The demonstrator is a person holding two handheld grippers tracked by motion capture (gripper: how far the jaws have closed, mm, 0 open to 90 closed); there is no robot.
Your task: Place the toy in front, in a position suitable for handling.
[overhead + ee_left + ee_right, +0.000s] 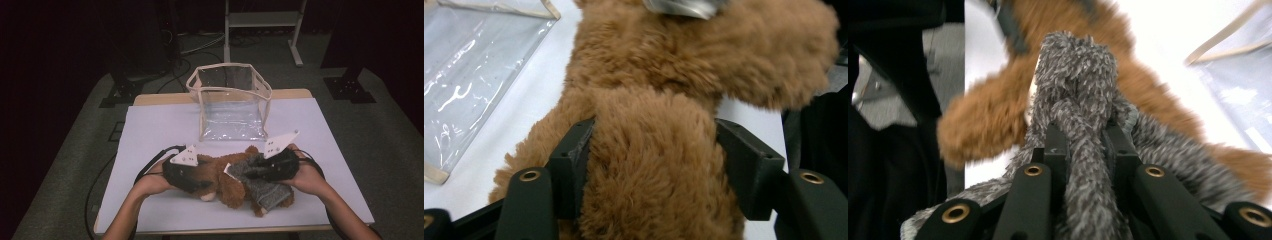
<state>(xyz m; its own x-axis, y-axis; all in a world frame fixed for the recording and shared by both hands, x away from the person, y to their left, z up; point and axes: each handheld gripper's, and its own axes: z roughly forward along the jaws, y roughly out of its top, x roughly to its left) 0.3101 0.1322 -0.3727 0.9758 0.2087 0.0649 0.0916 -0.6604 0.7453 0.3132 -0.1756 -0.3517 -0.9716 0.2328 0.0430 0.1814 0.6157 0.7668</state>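
Setting: a dim room, a table (150, 130) under a white cover, grey carpet around it.
Left jaws: parted around a thick brown limb of the plush toy (659, 165), the pads pressing into the fur on both sides.
Right jaws: drawn tight on a fold of the grey knit garment (1083, 150) that the toy wears.
Left gripper (192, 181): at the toy's left end, low over the table.
Right gripper (267, 167): at the toy's right end; the picture there is blurred, so the exact grip point is uncertain.
Toy: lies near the table's front edge, between both hands.
Clear bag (231, 102): stands open, just behind the toy.
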